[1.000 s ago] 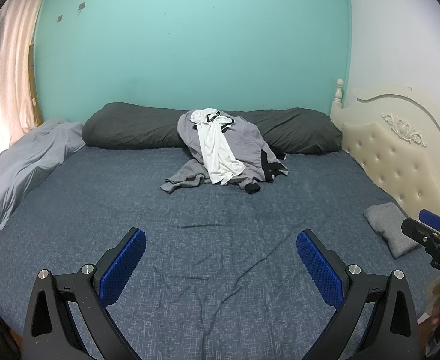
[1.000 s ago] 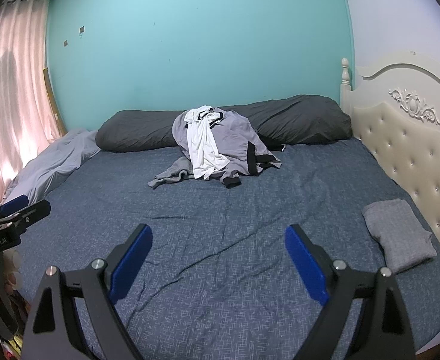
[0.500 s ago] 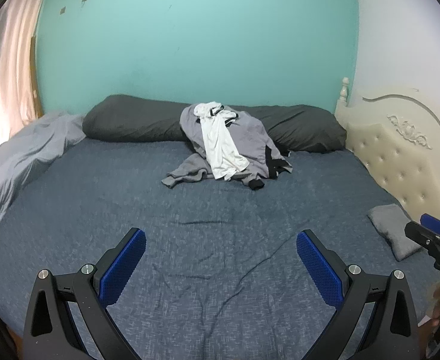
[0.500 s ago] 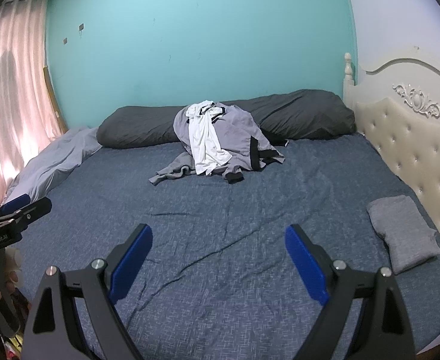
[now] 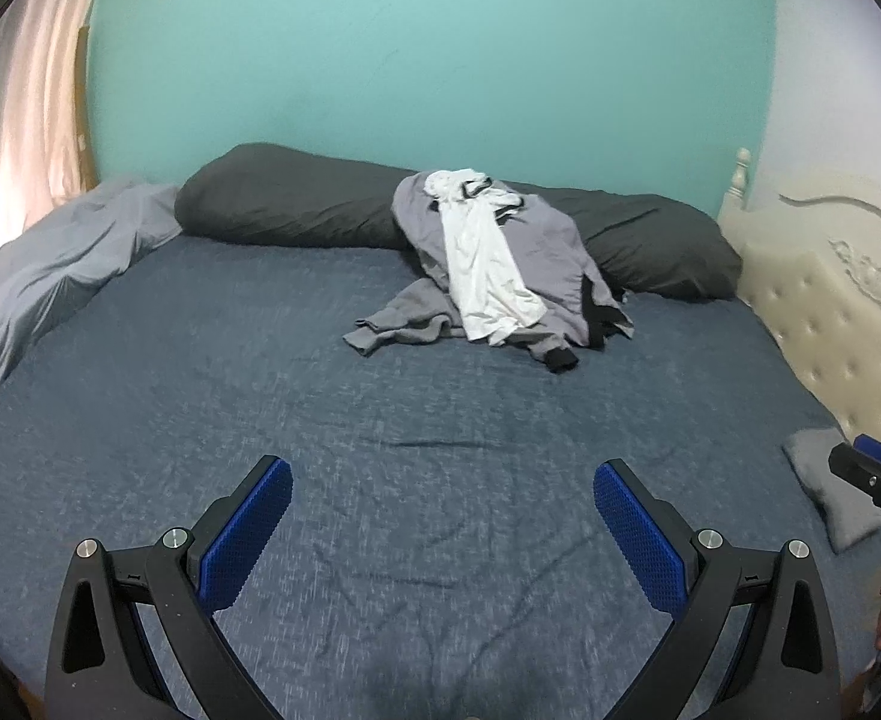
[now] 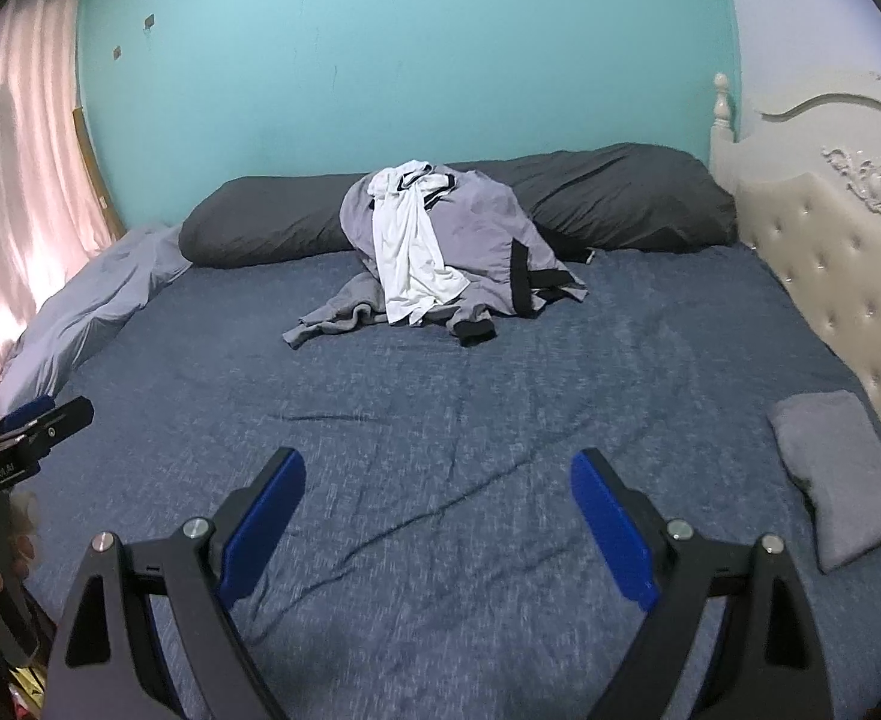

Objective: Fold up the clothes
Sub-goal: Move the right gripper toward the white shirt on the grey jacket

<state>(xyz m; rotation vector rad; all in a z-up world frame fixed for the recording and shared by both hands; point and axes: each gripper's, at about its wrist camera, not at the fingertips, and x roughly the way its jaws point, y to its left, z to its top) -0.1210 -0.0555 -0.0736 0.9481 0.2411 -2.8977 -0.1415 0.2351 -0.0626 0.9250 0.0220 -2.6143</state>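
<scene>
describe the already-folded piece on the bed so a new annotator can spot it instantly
Start at the cream tufted headboard on the right side of the bed. Just beside its padded panel, on the blue sheet, lies the folded grey garment, a compact rectangle lying alone. Unlike the loose pile of clothes heaped against the dark bolster pillow, it is flat, plain grey and neatly squared.

Black angular claw frames w/ silver screws, blue textured pads (image 5: 248, 534); white lettering on left claw (image 6: 2, 468) body.
</scene>
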